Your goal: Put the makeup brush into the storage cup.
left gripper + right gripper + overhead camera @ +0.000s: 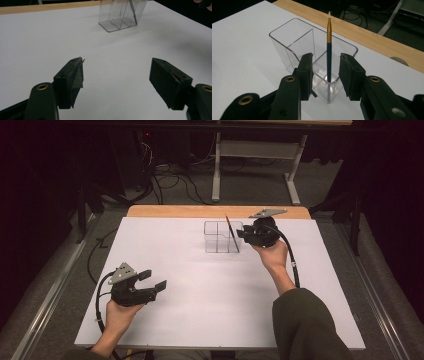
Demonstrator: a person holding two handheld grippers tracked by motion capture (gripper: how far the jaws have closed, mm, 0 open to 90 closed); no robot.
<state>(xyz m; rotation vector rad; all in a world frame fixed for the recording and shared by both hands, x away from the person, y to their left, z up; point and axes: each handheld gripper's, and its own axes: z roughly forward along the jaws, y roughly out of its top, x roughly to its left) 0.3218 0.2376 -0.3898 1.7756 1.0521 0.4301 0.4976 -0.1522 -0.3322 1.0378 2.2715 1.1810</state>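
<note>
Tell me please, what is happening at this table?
A person works with a gripper in each hand. A brush stands in the near compartment of a clear holder on the white table. The right gripper is at the holder, its fingers apart on either side of the brush without touching it. The left gripper waits open, away from the holder.

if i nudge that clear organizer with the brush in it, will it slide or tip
The clear organizer looks thin-walled and light, so it would probably slide on the smooth white table. The tall brush leans loosely in one compartment, so it would likely rattle or shift.

Brush [329,53] upright in organizer [287,41]
</note>
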